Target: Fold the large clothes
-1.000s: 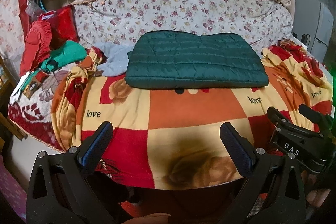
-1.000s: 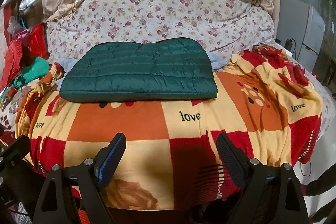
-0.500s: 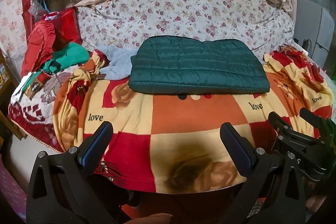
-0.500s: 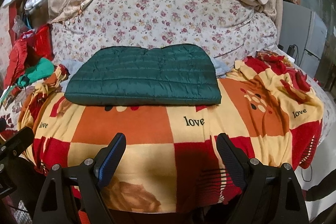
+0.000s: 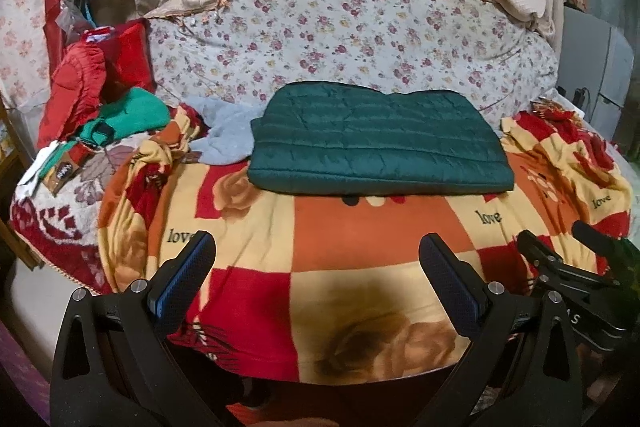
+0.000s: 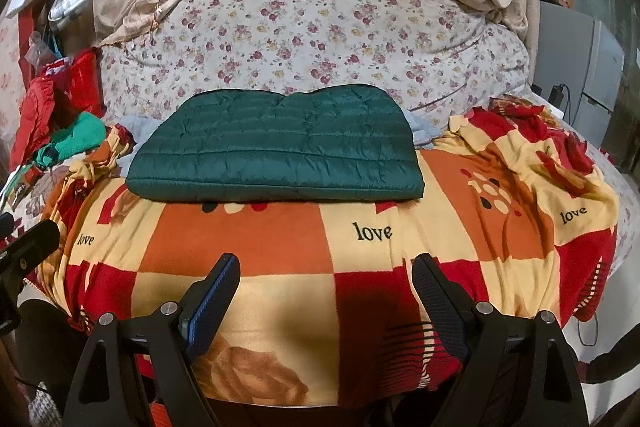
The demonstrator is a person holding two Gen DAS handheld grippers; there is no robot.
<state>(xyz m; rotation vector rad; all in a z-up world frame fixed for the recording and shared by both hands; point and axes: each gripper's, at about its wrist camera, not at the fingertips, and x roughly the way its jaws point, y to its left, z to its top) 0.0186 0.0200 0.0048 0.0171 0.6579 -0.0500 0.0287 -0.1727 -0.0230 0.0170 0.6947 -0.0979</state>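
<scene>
A dark green quilted jacket (image 5: 376,143) lies folded into a flat rectangle on the checked red, orange and yellow blanket (image 5: 360,239); it also shows in the right wrist view (image 6: 276,147). My left gripper (image 5: 318,259) is open and empty, held back from the jacket over the blanket's near edge. My right gripper (image 6: 326,283) is open and empty, also well short of the jacket. The right gripper's body shows at the right of the left wrist view (image 5: 580,275).
A floral bedcover (image 5: 352,39) rises behind the jacket. Red and green clothes (image 5: 100,107) are piled at the left, with a pale blue garment (image 5: 224,139) beside the jacket. A white appliance (image 6: 580,75) stands at the far right. The blanket (image 6: 520,211) hangs over the near edge.
Both grippers have drawn back and tilted up slightly, so the jacket and blanket sit lower in both views. The jacket has not moved. Both grippers stay open.
</scene>
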